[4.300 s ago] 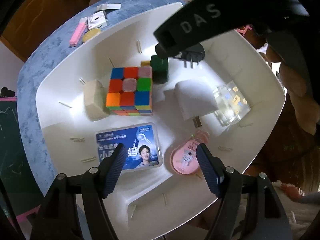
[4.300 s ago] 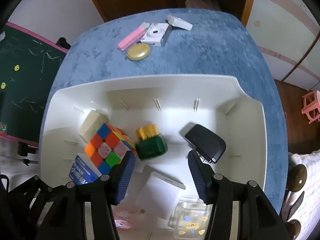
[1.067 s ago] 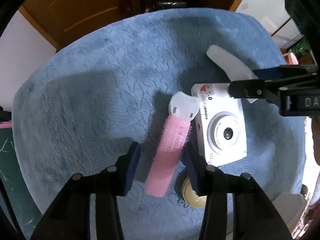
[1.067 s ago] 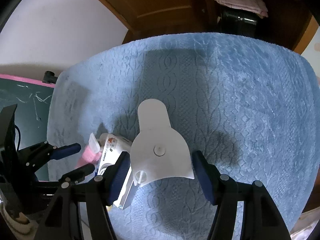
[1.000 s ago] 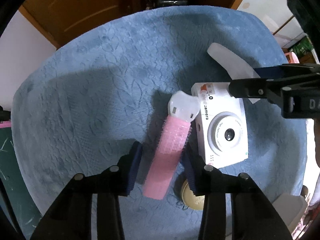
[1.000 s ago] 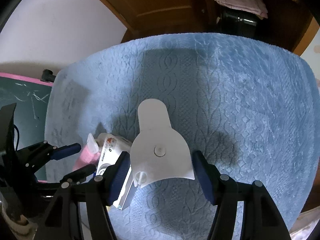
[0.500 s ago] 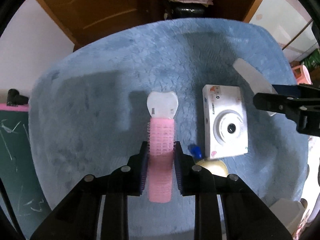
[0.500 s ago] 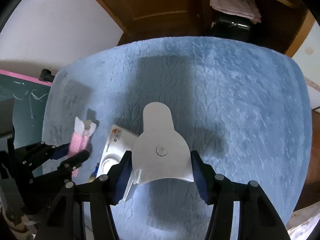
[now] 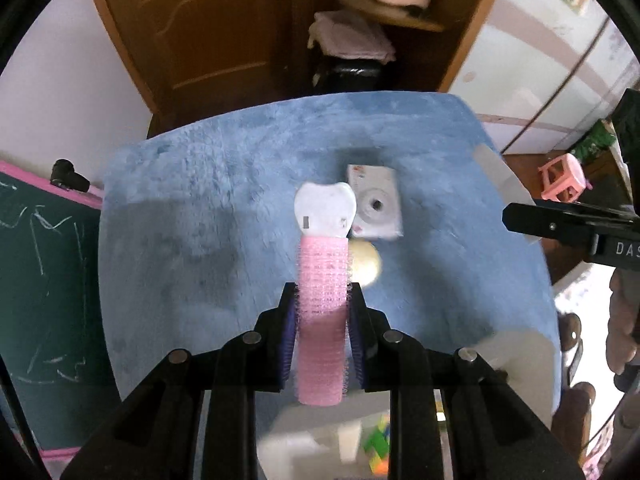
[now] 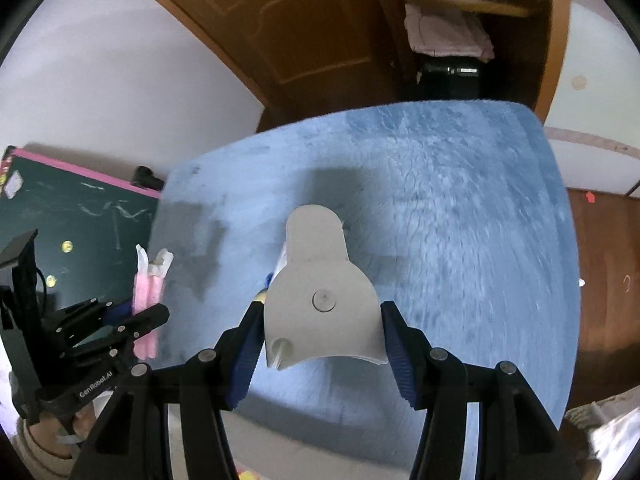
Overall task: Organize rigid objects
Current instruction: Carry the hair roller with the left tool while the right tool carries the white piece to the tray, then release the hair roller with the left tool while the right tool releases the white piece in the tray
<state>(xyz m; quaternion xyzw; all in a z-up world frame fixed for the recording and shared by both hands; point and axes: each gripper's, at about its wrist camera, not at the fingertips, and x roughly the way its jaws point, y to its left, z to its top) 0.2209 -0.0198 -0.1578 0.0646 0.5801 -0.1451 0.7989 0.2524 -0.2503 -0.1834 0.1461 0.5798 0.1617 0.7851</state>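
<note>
My left gripper (image 9: pixel 322 300) is shut on a pink hair-roller clip (image 9: pixel 323 280) with a white tooth-shaped end, held up above the blue table cover (image 9: pixel 200 220). My right gripper (image 10: pixel 320 320) is shut on a flat white bell-shaped plastic piece (image 10: pixel 320 280), also lifted off the cover. Below on the cover lie a white toy camera (image 9: pixel 376 206) and a pale yellow round case (image 9: pixel 364 266). In the right wrist view the left gripper (image 10: pixel 132 312) with the pink clip (image 10: pixel 150 284) shows at the left. The right gripper's finger (image 9: pixel 560 222) crosses the left wrist view at the right.
The white bin (image 9: pixel 516 356) with a colour cube (image 9: pixel 378 446) lies at the near edge, blurred. A green chalkboard (image 10: pixel 80 216) stands left of the table. A wooden door (image 9: pixel 192 32) and shelves (image 10: pixel 460 0) are behind. A pink stool (image 9: pixel 560 176) is on the floor at the right.
Both grippers closed on their objects and rose off the cover, pulling back. The pink clip and the white piece came up with them; camera and yellow case stayed.
</note>
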